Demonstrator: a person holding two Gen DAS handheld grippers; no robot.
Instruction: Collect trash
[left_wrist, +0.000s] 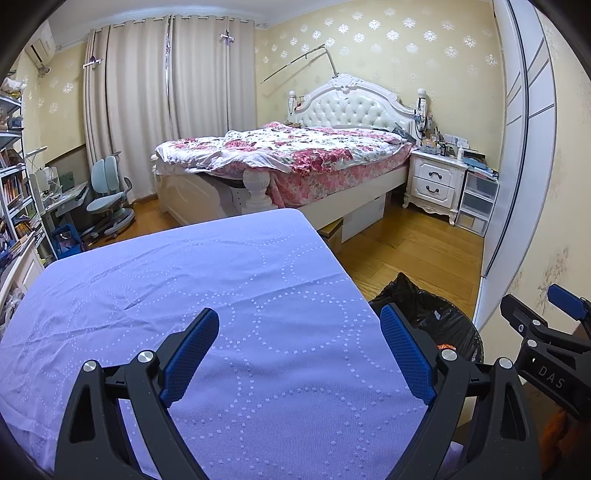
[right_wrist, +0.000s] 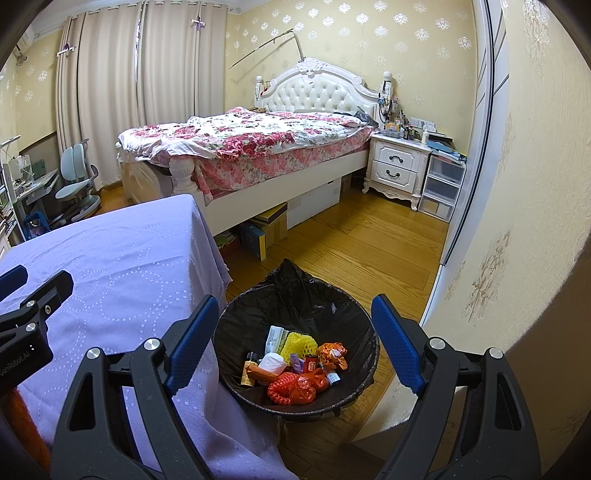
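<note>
Here the left tool (left_wrist: 299, 354) hovers over the lilac-clothed worktop (left_wrist: 184, 280), its blue pads spread wide with nothing between them. The right tool (right_wrist: 291, 343) hangs above the waste bin (right_wrist: 354, 391), which stands on the wooden floor (right_wrist: 351, 254) just beside the worktop's right edge; its jaws are spread wide too and grip nothing.

The bin is lined with a black bag (right_wrist: 295, 295), and the trash lies heaped at its bottom: a yellow foam fruit net (right_wrist: 297, 343), a white crumpled tissue (right_wrist: 272, 362), a red mesh net (right_wrist: 282, 387), an orange crinkled wrapper (right_wrist: 332, 354), a small white-and-green box (right_wrist: 275, 338) and a small brown bottle (right_wrist: 248, 373), all touching one another. From the left wrist view only the bag's rim (left_wrist: 424, 314) shows, past the worktop's corner, with the right tool's black body (left_wrist: 546, 343) beyond it.

The cloth on the worktop is creased and patterned with dotted circles. Further back stands a bed (right_wrist: 258, 147) with a floral quilt and a white tufted headboard (right_wrist: 314, 92), a white nightstand (right_wrist: 397, 166) beside it, closed beige curtains (right_wrist: 122, 81), and a pale blue desk chair (right_wrist: 75, 181) at the far left.
</note>
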